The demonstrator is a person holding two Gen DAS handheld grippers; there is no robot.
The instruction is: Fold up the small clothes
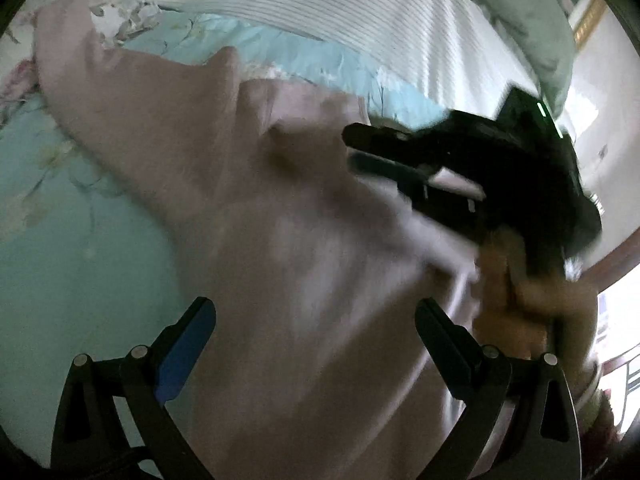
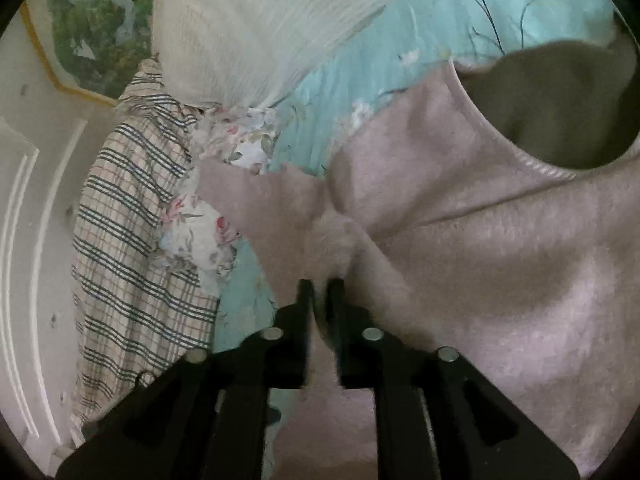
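right gripper (image 2: 322, 282) jaws narrow, pinching pink garment (image 2: 460, 248) | left gripper (image 1: 316, 320) jaws wide above it

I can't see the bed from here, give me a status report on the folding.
Left gripper open above the pink top. Right gripper nearly closed, a bunch of the top between its fingers. Checked cloth lies beside it, nothing blocking.
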